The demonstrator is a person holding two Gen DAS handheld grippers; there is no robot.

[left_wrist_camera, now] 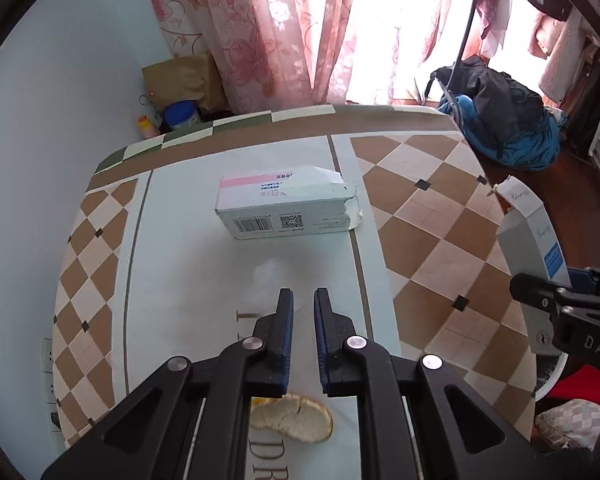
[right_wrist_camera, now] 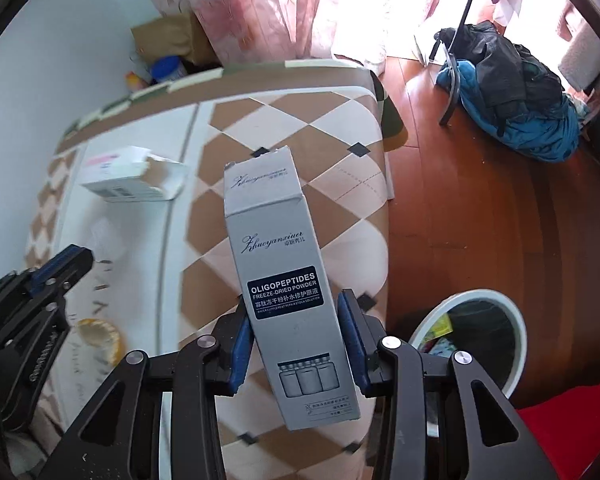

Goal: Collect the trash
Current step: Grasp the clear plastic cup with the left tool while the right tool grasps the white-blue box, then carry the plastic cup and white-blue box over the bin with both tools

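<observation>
Clamping the grey box (right_wrist_camera: 296, 300) upright along its long axis, the right gripper (right_wrist_camera: 298, 344) hangs over the table's right edge (right_wrist_camera: 380, 216); the bin (right_wrist_camera: 516, 320) lies just right; the left gripper (left_wrist_camera: 304, 304), nearly shut and empty, hovers near the peel (left_wrist_camera: 292, 420).

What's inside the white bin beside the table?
The white bin holds colourful wrappers, yellow and green, near its left rim; the rest of its inside is dark. The right gripper and its grey box cover the bin's left edge.

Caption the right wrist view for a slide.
Right gripper clamps a grey carton above the checkered table, beside the white trash bin.
</observation>
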